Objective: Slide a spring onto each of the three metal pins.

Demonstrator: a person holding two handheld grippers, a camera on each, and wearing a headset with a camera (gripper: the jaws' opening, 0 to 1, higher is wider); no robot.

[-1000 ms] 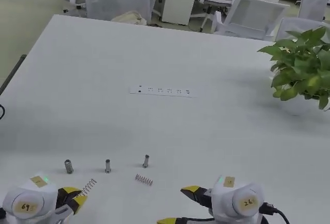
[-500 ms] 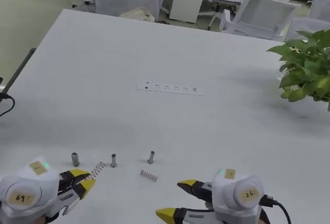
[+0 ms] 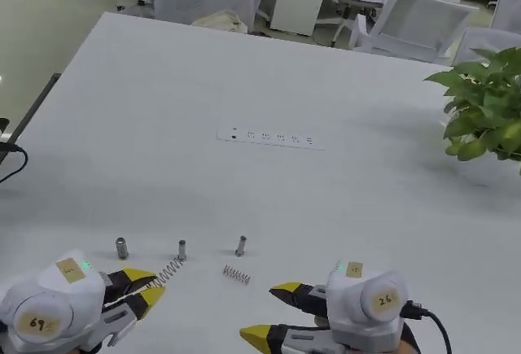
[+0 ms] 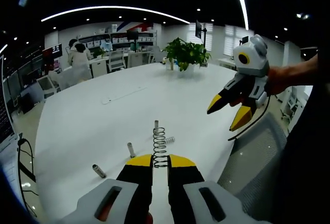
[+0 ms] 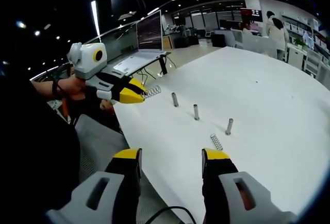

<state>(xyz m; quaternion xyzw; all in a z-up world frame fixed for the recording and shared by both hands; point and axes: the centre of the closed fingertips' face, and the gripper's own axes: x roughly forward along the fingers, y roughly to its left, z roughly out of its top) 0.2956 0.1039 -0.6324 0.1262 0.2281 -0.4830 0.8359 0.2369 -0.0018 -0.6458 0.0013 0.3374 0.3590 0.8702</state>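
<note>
Works on the white table [image 3: 244, 85]. Holds the right gripper [image 3: 259, 312] back, jaws wide and empty, likely leaving room. Clamps the left gripper [image 3: 156, 283] on a spring [image 3: 169, 271] by its end, free end aimed near the middle pin [image 3: 181, 249]. Leaves another spring [image 3: 236, 274] lying beside the right-hand pin [image 3: 241, 245].

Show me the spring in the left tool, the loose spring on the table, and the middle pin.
Held spring [image 4: 160, 144]: left gripper view, its middle coils.
Loose spring [image 3: 236, 273]: head view, middle of its length.
Middle pin [image 3: 181, 249]: head view, its shaft.
</note>
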